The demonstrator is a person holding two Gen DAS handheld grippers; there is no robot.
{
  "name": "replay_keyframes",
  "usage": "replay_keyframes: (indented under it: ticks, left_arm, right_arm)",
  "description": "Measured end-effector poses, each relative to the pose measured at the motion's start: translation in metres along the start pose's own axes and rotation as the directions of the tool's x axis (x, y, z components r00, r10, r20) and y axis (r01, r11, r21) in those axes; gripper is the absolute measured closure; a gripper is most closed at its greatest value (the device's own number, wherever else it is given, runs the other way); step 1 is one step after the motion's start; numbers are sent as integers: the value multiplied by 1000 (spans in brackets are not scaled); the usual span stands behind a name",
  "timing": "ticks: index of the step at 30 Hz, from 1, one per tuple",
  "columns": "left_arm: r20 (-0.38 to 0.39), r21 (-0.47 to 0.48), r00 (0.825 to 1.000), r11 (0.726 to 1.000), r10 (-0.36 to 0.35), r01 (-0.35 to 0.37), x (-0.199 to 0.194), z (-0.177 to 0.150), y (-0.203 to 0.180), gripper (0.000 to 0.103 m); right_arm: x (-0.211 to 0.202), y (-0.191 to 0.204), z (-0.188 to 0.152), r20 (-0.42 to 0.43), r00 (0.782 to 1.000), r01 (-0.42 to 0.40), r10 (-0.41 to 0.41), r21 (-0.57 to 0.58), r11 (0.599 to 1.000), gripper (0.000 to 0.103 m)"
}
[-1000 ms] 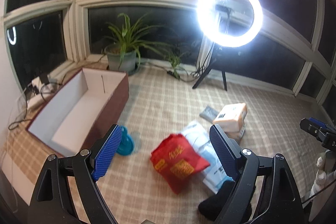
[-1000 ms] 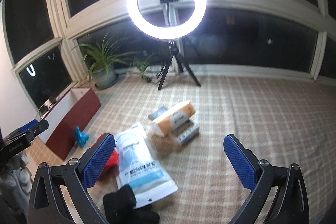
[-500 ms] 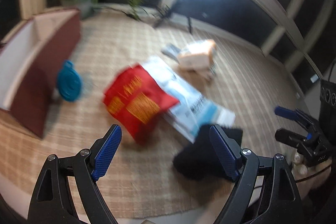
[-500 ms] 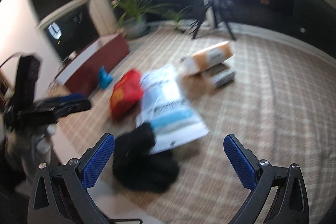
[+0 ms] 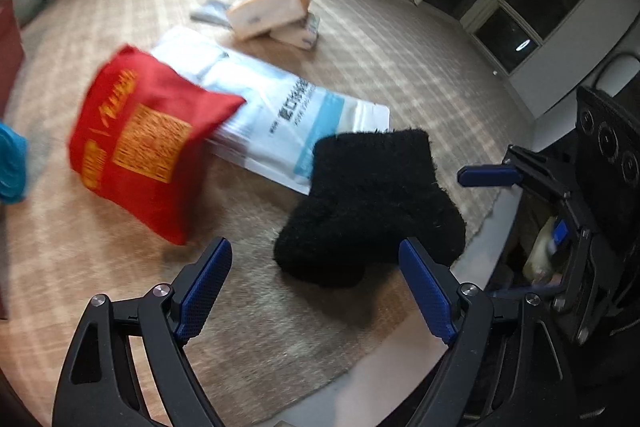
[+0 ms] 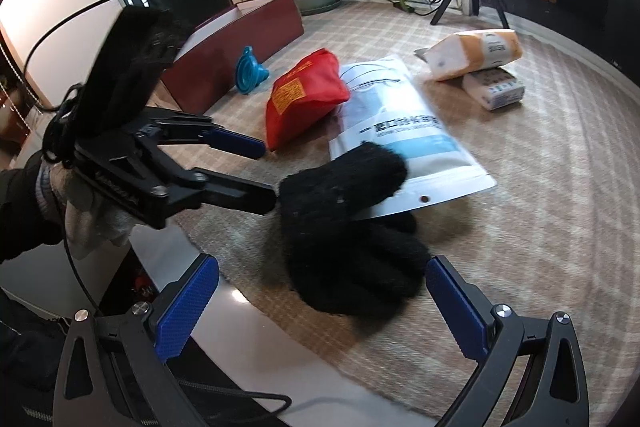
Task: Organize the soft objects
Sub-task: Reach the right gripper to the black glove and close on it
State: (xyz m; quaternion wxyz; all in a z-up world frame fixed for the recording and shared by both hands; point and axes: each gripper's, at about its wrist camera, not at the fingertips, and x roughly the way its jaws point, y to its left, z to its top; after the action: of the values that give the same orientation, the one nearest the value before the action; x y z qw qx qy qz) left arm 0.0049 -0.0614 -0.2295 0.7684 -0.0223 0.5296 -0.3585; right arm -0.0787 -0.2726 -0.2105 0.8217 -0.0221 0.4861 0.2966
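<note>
Your right gripper [image 6: 322, 307] and left gripper [image 5: 316, 287] both gape wide, holding nothing, just short of the black glove [image 6: 352, 227] on the mat [image 6: 540, 227]. Beyond lie the white pouch [image 6: 404, 131], red bag [image 6: 300, 95] and box [image 6: 240, 39].

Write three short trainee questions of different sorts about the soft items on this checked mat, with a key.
1. True or false: the left tongs are shut on the fuzzy black knitted glove.
2. Which lies on the flat white and blue plastic pouch? A. red fabric bag B. teal silicone funnel
3. Fill in: the orange tissue pack rests on a smaller ____ pack.

Key: 1 false; 2 A; 3 white.
</note>
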Motion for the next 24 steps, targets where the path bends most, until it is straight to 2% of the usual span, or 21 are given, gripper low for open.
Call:
replay_keyframes:
  ticks: [6,15,20,24]
  left_arm:
    - [-22,-5,998,999,-54,54,9,5,5,19]
    - [-59,-16,991,993,-121,120,23,10,5,19]
    - [-66,-14,988,990,-138,137,26,10,1,28]
    - [-71,-38,986,988,-149,147,28,11,3,43]
  right_arm:
    - [11,6,-4,-6,1000,25,-25,-8,1000,16]
    - [22,-9,-4,-15,1000,23,-22,47,999,50]
    - [25,-19,-5,-22,1000,17,-15,65,998,61]
    - [26,-18,-5,-27,999,22,-21,51,998,70]
